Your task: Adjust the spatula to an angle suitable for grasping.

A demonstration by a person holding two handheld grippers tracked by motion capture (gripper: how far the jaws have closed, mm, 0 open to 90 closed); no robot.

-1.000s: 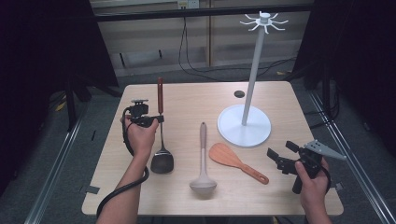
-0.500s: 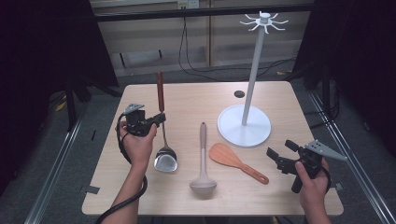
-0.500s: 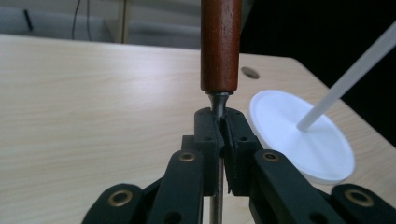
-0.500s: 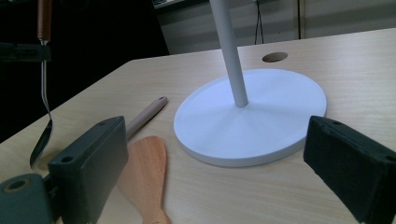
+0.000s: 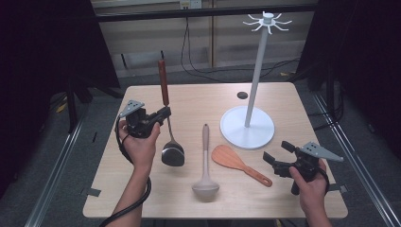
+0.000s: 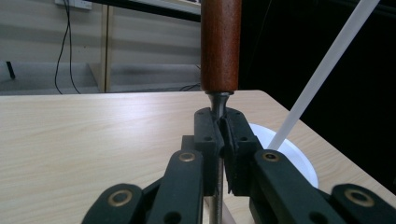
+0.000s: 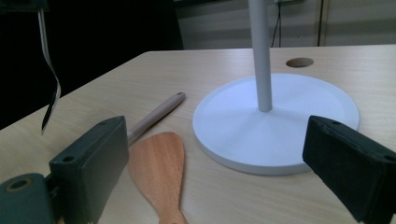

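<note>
Wooden table [image 5: 198, 101], left gripper [image 5: 163, 115] clamping spatula's [image 5: 166, 118] metal shank

Place: a lab or test room set up for recording, not a home kitchen.
Table [image 5: 293, 101]: bare light wood, standing alone.
Surroundings: black curtains [image 5: 42, 61] both sides, metal floor rails [image 5: 54, 177].
Back wall: loose cables [image 5: 198, 56], wall socket [image 5: 187, 4].
</note>
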